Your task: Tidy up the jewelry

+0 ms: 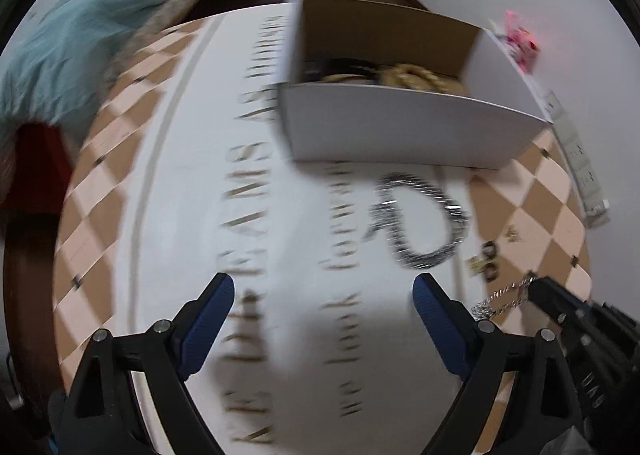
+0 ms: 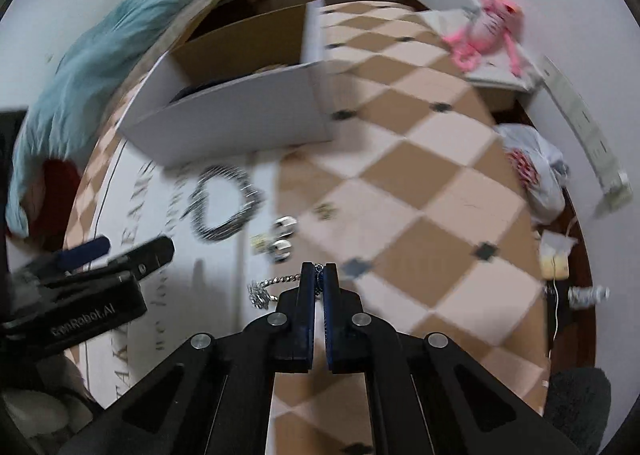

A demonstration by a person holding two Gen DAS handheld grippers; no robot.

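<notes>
The right gripper is pinching one end of a silver chain at lower centre of its view, jaws nearly together on the links while the rest is trailing on the checked tablecloth. The left gripper is hanging wide open and empty. The step in hand looks like picking up the chain; next it likely needs lifting clear and carrying to the white cardboard box at upper left, past the dark beaded necklace and earrings.
</notes>
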